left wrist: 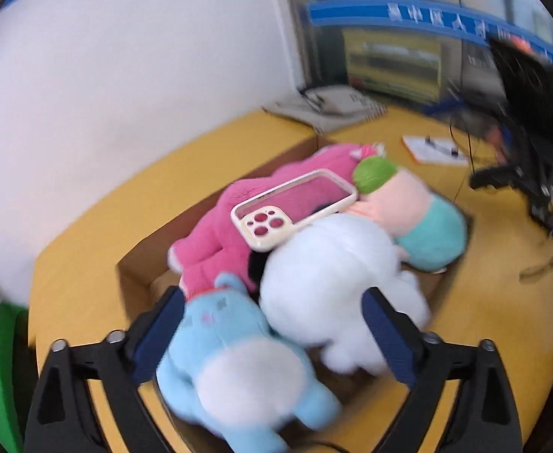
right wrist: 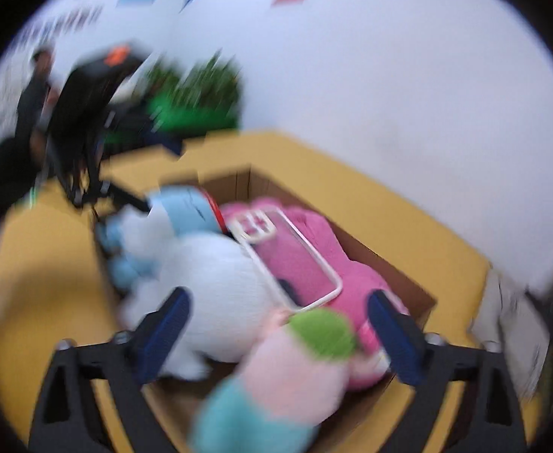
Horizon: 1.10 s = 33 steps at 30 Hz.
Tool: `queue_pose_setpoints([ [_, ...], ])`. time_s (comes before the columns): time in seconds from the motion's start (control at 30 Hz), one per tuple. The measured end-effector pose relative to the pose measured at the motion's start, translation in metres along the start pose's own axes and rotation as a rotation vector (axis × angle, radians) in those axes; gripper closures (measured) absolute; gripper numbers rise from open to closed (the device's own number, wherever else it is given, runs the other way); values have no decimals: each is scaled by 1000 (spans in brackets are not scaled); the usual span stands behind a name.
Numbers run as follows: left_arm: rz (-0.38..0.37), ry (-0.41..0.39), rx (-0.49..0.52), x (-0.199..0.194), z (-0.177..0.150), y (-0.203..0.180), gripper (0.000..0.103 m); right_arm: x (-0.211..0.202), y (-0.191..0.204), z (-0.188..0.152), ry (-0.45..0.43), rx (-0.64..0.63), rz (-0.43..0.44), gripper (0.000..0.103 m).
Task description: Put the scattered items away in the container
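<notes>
Plush toys [left wrist: 314,283] seemingly crowding the box [left wrist: 137,275]

Looks like an office or lab room: yellow surface [left wrist: 99,226], white wall [left wrist: 144,56] with a blue banner [left wrist: 427,19] (Chinese lettering, blurred), notebook [left wrist: 329,107] and clipboard [left wrist: 433,149] at the back, black equipment with cables [left wrist: 525,124], green plant [right wrist: 197,102].

The yellow tabletop [left wrist: 495,302] meets a white wall. An open brown cardboard box [left wrist: 137,275] rests directly on it. Near the far corner lies a stack of grey papers with a spiral-bound notebook [left wrist: 329,107]. A white clipboard-like sheet [left wrist: 433,149] lies flat, well apart from the box.
</notes>
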State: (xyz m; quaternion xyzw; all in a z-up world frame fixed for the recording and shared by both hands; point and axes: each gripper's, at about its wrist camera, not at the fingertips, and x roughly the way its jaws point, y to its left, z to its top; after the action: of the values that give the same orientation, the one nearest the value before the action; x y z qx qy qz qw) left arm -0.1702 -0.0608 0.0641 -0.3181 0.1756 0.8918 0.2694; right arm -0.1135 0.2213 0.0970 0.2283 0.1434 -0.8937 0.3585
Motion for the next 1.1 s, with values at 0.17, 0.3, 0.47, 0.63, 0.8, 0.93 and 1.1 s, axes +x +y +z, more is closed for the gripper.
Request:
queue_pose_setpoints([
  [0.17,76,-79,-270,-26,-53,-26,0,-20,34,-47,-81,324,-124,0],
  [0.3,144,-107,-420,-44,-86,-45,0,-5,51,-71,-22,465,-261,0],
  [0.47,198,-80,-507,-42,-112,-72,0,36,78,-94,42,460,-306,0],
  [0.63,200,-61,-496,-28,-119,-95,0,55,104,-108,72,447,-308,0],
  [0.8,223,-52,-481,-22,-116,-104,0,65,109,-118,114,471,-351,0],
  [0.93,219,-46,-504,-17,-120,-107,0,59,105,-125,132,501,-388,0],
  [1.1,219,-37,-531,-12,-125,-110,0,49,100,-131,148,489,-434,0],
])
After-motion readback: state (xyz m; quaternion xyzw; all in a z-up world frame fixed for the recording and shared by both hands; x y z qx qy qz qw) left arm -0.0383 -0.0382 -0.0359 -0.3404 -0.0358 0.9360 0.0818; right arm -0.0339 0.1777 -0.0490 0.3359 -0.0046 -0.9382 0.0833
